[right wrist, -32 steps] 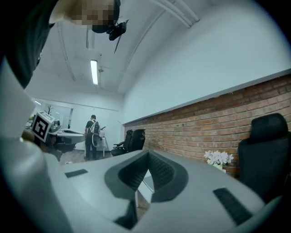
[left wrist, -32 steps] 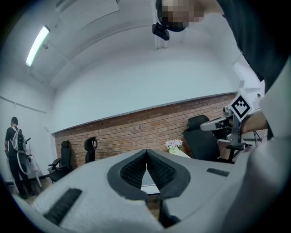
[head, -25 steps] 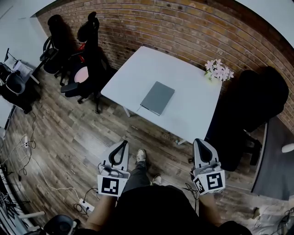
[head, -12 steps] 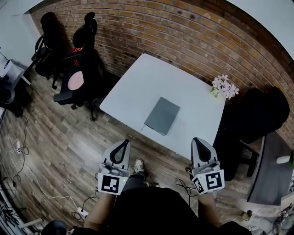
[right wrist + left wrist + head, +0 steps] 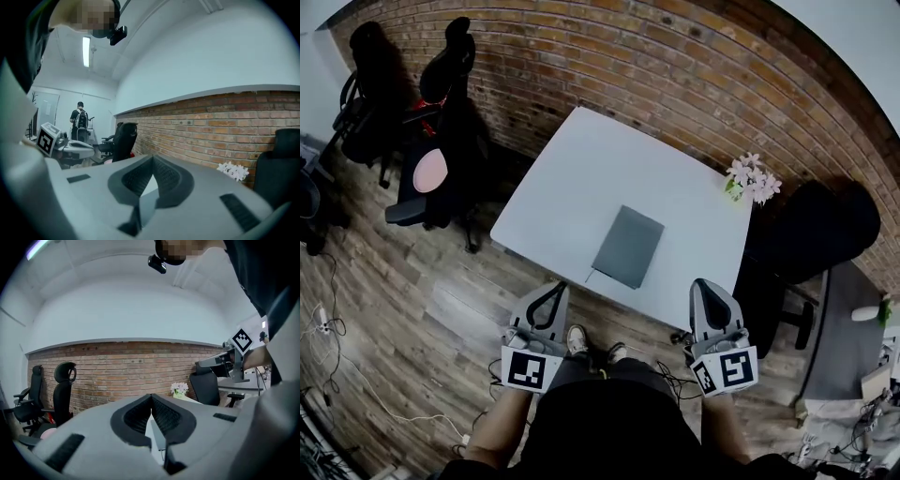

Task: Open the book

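As I look down through the head view, the closed grey book [image 5: 627,247] lies flat on the white table [image 5: 581,169], near its front edge. Both tongs hang short of that edge: the left gripper [image 5: 553,287] and the right gripper [image 5: 710,284], each clenched on nothing. Pink flowers [image 5: 751,178] sit at the table's far right corner, by the brick wall [image 5: 609,56]. Black office chairs [image 5: 441,103] crowd the left, and another dark chair [image 5: 816,230] stands right of the table.

In the left gripper view, the padded tips meet and hold nothing. Beyond them I see the flowers [image 5: 179,388], a chair [image 5: 63,390] and the right gripper [image 5: 220,361].

In the right gripper view, the tips also meet, empty. Past them are the flowers [image 5: 234,171], a chair [image 5: 123,138], the left gripper [image 5: 89,146] and a distant person [image 5: 79,119].
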{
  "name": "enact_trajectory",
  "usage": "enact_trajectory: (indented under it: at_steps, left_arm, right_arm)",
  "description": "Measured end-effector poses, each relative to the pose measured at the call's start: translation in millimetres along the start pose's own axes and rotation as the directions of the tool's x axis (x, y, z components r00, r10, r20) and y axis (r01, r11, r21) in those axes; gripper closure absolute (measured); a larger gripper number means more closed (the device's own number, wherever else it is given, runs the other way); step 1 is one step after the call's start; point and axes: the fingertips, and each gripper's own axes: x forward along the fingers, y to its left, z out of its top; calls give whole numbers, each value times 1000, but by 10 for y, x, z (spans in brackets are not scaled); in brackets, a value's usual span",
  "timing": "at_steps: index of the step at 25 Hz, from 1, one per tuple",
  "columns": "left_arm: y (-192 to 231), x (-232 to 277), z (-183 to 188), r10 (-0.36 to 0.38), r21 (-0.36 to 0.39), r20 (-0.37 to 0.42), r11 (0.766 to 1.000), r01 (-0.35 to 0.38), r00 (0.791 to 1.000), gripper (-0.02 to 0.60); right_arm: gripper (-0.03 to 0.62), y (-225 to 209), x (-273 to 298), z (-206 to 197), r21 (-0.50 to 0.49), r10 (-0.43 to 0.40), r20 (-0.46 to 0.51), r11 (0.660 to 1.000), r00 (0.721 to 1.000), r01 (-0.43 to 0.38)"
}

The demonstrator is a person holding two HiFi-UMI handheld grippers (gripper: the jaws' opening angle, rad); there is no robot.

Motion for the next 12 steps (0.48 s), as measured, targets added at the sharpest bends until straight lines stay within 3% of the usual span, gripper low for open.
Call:
enact_trajectory:
  at_steps: [7, 12]
  left_arm:
    - [-200, 356, -44, -86, 6, -7, 996, 86, 996, 558]
    - [-359, 538, 31, -107, 79, -1, 991, 106, 994, 558]
  right_arm:
    - [583, -240, -15, -77, 21, -61, -9, 998, 998, 61]
    - [583, -467, -17, -77, 47, -89, 23, 995, 996, 88]
